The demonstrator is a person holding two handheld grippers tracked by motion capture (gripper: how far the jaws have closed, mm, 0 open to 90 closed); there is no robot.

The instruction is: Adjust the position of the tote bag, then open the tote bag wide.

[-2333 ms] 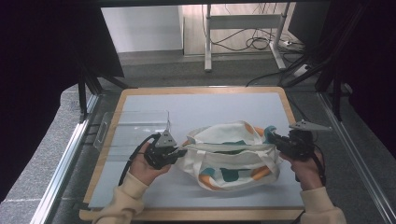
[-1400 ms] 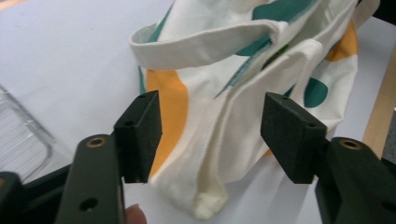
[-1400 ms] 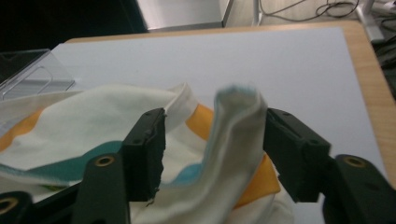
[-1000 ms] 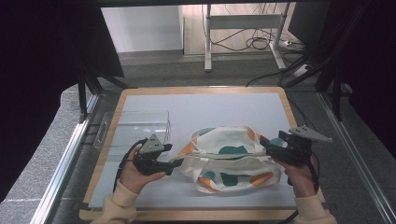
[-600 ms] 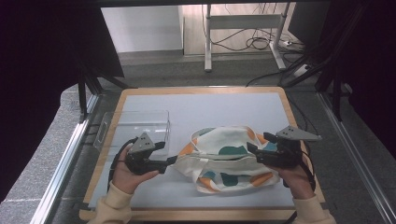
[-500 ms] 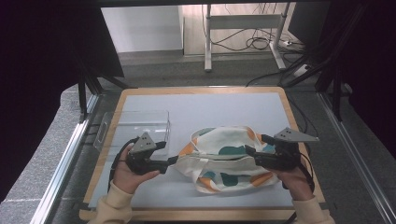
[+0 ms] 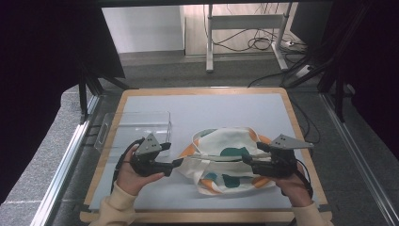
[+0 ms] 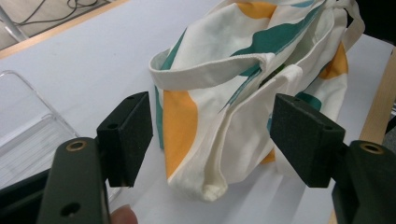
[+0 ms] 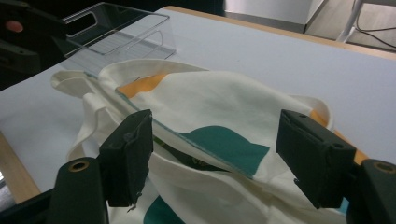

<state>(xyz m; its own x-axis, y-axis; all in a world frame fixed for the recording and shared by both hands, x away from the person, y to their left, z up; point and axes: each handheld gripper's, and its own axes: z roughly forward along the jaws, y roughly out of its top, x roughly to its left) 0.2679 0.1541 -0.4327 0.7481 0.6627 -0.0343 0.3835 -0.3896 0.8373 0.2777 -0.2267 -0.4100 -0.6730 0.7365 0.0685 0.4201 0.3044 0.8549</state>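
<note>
A white cloth bag [image 7: 225,160] with orange and teal patches lies slumped in the middle of the white board. My left gripper [image 7: 178,162] points at its left end, jaws open. In the left gripper view the bag's corner [image 8: 219,116] lies ahead between the open pads of the left gripper [image 8: 212,121], apart from both. My right gripper [image 7: 246,159] reaches over the bag's right half. Its jaws have just been closing a little and still stand wide, with the bag's rim [image 9: 205,135] between the pads of the right gripper [image 9: 215,140].
A clear plastic bin [image 7: 136,126] stands at the left of the board, just behind my left hand. The board [image 7: 211,106] has a wooden rim. Metal rails run along both sides, and cables and a stand lie on the floor beyond.
The bag has sunk flatter on the board. My right gripper has slid left over the bag's right half. My left gripper has dropped to the bag's left end.
</note>
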